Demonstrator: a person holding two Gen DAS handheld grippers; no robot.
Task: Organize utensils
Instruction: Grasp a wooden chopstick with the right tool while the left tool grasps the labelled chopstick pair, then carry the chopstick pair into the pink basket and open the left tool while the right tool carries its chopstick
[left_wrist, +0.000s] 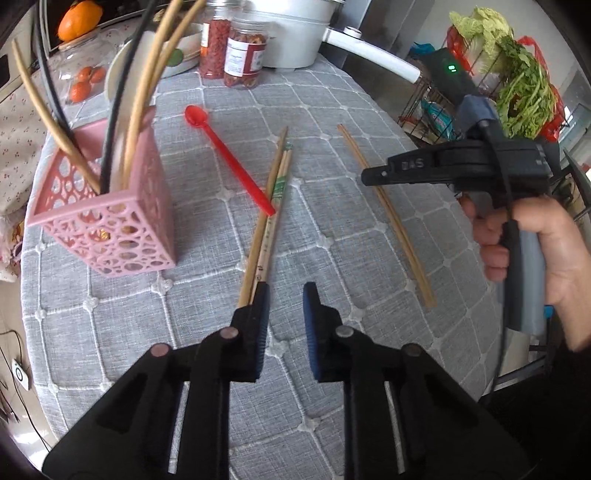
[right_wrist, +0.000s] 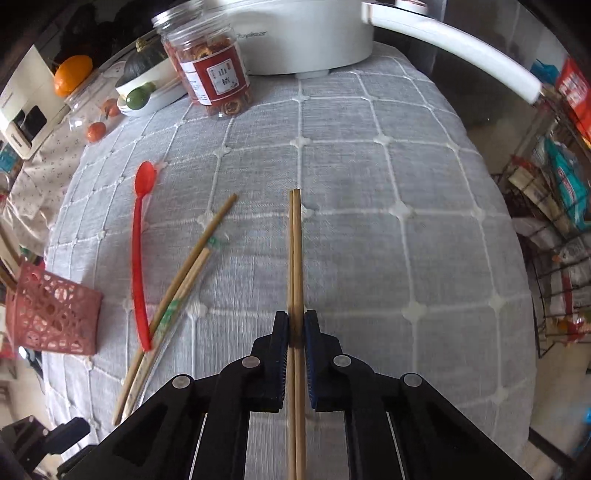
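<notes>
Right gripper (right_wrist: 295, 328): clamped on chopstick pair (right_wrist: 295, 258), near tabletop's right edge.
Left gripper (left_wrist: 286, 295): jaws narrowly apart, empty, beside loose chopsticks (left_wrist: 267, 206) mid-tabletop.
Handling: light, stiff, thin, slippery; pinch near one end.
Holder (left_wrist: 107, 221): left edge.

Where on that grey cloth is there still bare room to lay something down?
Bare cloth lies between the wrapped chopsticks and the lone pair, and along the near edge before the pink holder. It is crowded at the far end, by the jars and white pot, and where the red spoon crosses the chopsticks.
</notes>
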